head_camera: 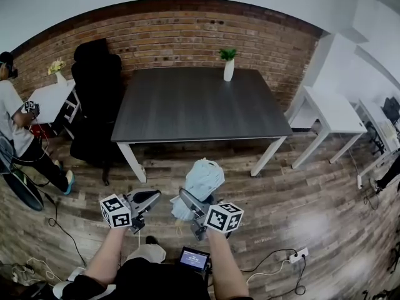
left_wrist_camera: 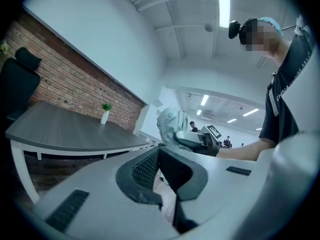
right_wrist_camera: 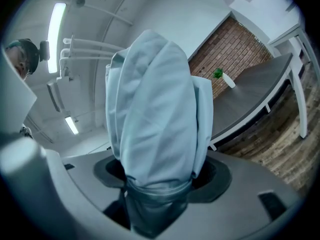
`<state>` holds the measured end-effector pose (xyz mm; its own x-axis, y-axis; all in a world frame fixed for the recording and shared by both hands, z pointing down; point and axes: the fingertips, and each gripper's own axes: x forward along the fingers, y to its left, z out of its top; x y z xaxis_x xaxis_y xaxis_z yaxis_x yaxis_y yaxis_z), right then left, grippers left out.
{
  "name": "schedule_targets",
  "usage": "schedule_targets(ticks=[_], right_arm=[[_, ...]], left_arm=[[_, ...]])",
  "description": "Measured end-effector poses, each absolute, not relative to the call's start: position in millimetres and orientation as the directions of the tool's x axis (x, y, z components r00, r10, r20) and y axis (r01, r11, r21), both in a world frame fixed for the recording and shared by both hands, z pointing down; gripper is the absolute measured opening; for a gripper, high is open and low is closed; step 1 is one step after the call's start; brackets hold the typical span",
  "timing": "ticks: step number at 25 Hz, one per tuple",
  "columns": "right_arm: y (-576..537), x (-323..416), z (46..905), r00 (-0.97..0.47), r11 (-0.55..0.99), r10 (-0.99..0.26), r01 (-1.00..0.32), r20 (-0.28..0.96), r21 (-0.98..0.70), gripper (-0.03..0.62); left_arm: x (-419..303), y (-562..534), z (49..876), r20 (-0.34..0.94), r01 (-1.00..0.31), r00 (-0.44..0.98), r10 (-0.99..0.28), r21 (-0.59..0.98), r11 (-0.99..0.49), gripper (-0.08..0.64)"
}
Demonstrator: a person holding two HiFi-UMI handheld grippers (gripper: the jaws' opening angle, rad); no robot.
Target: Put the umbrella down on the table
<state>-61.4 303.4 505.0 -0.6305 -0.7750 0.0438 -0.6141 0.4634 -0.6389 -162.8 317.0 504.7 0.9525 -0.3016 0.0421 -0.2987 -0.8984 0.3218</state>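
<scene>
A folded pale blue umbrella (head_camera: 201,180) stands upright over the wooden floor, in front of the dark grey table (head_camera: 200,105). My right gripper (head_camera: 189,202) is shut on its lower end. In the right gripper view the umbrella (right_wrist_camera: 155,109) fills the middle, and the right gripper (right_wrist_camera: 156,184) clamps its gathered base. My left gripper (head_camera: 147,199) hangs to the left of the umbrella, apart from it, jaws together and holding nothing. The left gripper view shows the left gripper (left_wrist_camera: 158,165), with the umbrella (left_wrist_camera: 172,121) and the table (left_wrist_camera: 65,131) beyond it.
A white vase with a green plant (head_camera: 229,64) stands at the table's far edge. A black office chair (head_camera: 97,92) sits left of the table. A person (head_camera: 15,124) stands far left. White desks (head_camera: 331,111) stand on the right. Cables and a power strip (head_camera: 294,255) lie on the floor.
</scene>
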Motion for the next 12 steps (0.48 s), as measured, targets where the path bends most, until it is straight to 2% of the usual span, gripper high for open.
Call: schedule_targets(ticks=[12], right_arm=[[234.8,-21.9,513.6,-0.553,0.388,-0.829,-0.675,0.082,-0.628,0.324]], left_arm=[[-119.9,234.2,524.8,0.028,-0.186,0.982,-0.188,0.338,-0.923,0.002]])
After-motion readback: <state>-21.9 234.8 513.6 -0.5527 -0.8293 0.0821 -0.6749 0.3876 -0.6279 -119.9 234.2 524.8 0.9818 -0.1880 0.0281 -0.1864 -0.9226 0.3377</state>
